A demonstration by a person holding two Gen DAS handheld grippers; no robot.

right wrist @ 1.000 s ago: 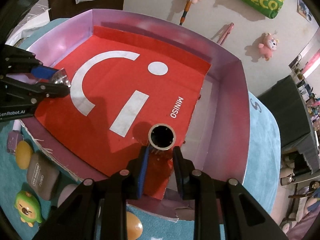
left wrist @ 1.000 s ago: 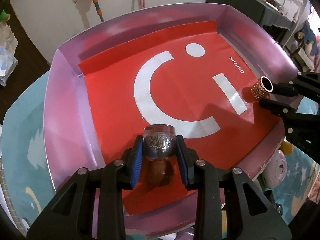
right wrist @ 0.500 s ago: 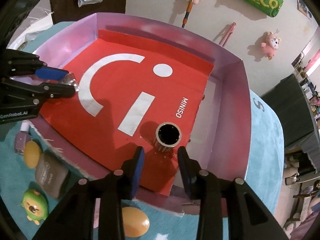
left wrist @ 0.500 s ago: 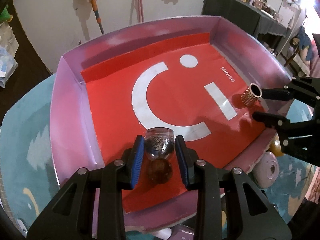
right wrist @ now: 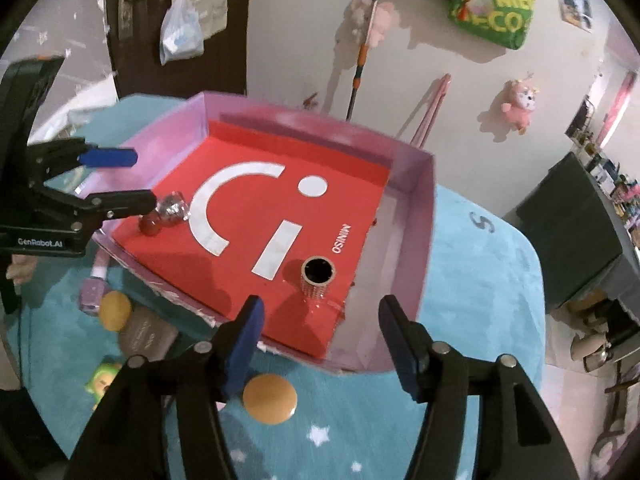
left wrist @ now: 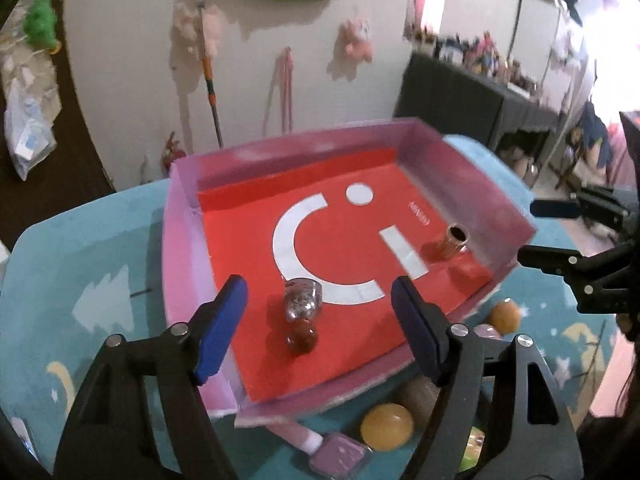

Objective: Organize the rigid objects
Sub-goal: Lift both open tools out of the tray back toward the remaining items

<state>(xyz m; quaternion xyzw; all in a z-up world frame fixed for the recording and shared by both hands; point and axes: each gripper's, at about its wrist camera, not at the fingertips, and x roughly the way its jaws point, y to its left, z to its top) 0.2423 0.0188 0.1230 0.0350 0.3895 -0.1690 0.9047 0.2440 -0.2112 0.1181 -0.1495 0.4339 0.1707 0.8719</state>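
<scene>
A pink-walled box (left wrist: 182,240) (right wrist: 424,240) with a red smiley lining sits on the teal mat. Inside, near its front left corner, lies a glittery clear bottle with a red round cap (left wrist: 301,308) (right wrist: 168,212). A studded gold tube (left wrist: 454,240) (right wrist: 318,280) stands near the right wall. My left gripper (left wrist: 318,320) (right wrist: 136,178) hangs above the bottle, jaws opening, pads clear of it. My right gripper (right wrist: 320,336) (left wrist: 554,232) is raised behind the tube, jaws opening, nothing between them.
On the mat in front of the box lie orange balls (left wrist: 386,420) (right wrist: 270,398), a purple nail polish bottle (left wrist: 340,454) (right wrist: 94,292), a brown case (right wrist: 146,334) and a green toy figure (right wrist: 102,378). A dark table (left wrist: 472,96) stands beyond.
Both grippers let go: the left released the glittery bottle and the right released the gold tube. Both have opened wide, lifted and pulled back from the box.
</scene>
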